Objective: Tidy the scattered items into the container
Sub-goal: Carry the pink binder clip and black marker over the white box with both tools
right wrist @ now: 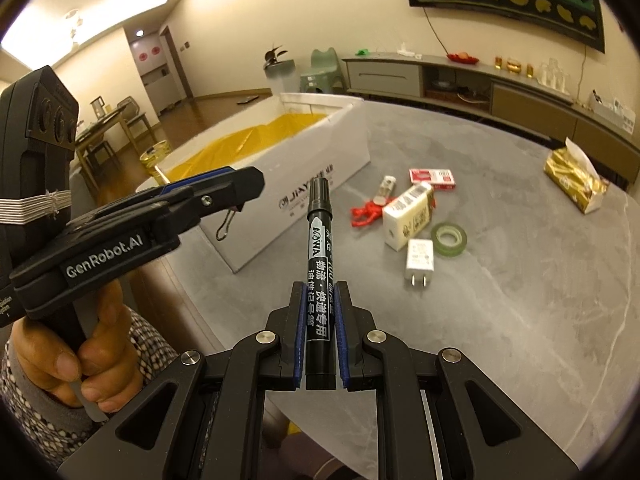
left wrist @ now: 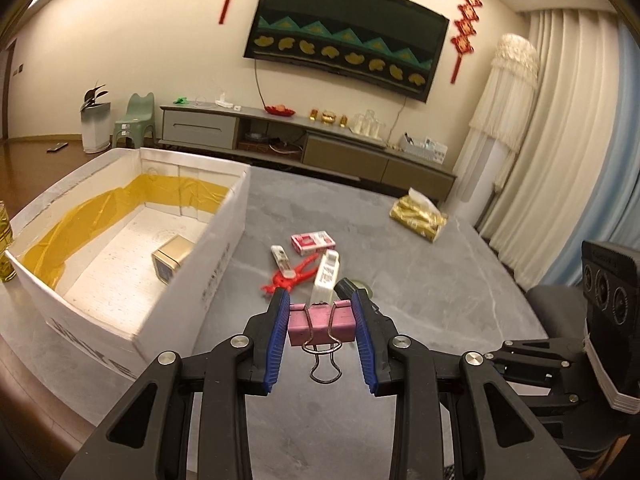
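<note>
My left gripper (left wrist: pixel 322 318) clamps a pink clip (left wrist: pixel 321 322), right gripper (right wrist: pixel 320 334) clamps a marker (right wrist: pixel 318 264), both short of the box (left wrist: pixel 224 248), which holds seemingly one gold tin (left wrist: pixel 172 258); five or six bits still litter the table (right wrist: pixel 500 300).

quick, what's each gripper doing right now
Left gripper: closed on the pink binder clip.
Right gripper: closed on the black marker.
</note>
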`<state>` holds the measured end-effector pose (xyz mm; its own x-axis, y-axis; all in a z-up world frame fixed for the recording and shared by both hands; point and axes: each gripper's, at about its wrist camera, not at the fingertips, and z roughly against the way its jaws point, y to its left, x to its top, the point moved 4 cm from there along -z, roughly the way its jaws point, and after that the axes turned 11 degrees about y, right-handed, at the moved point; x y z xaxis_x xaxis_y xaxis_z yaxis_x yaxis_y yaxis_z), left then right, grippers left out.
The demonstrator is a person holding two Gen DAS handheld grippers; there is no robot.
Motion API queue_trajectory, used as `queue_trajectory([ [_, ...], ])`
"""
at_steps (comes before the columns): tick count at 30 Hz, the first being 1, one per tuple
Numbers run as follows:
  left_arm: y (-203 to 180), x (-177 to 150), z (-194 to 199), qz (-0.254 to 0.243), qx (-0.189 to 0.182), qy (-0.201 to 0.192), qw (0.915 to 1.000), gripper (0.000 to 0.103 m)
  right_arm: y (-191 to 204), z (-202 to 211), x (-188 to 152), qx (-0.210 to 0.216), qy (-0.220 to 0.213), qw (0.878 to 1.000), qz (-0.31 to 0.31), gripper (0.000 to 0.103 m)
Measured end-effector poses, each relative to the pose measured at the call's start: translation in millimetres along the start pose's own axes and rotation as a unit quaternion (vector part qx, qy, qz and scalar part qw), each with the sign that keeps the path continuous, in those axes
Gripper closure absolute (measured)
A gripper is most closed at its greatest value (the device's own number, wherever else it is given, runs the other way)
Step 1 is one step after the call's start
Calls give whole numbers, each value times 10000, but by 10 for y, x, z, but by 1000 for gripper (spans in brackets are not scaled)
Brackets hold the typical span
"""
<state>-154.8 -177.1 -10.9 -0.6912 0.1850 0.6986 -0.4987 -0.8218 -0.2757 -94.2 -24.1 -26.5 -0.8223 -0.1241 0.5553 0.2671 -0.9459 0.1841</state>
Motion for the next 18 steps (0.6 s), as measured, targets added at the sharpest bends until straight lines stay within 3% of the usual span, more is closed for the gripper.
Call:
queue_trajectory([
  [18, 627, 222, 344, 757, 27, -448, 9961, 70, 301, 35, 464, 101, -184, 9990, 385, 89],
])
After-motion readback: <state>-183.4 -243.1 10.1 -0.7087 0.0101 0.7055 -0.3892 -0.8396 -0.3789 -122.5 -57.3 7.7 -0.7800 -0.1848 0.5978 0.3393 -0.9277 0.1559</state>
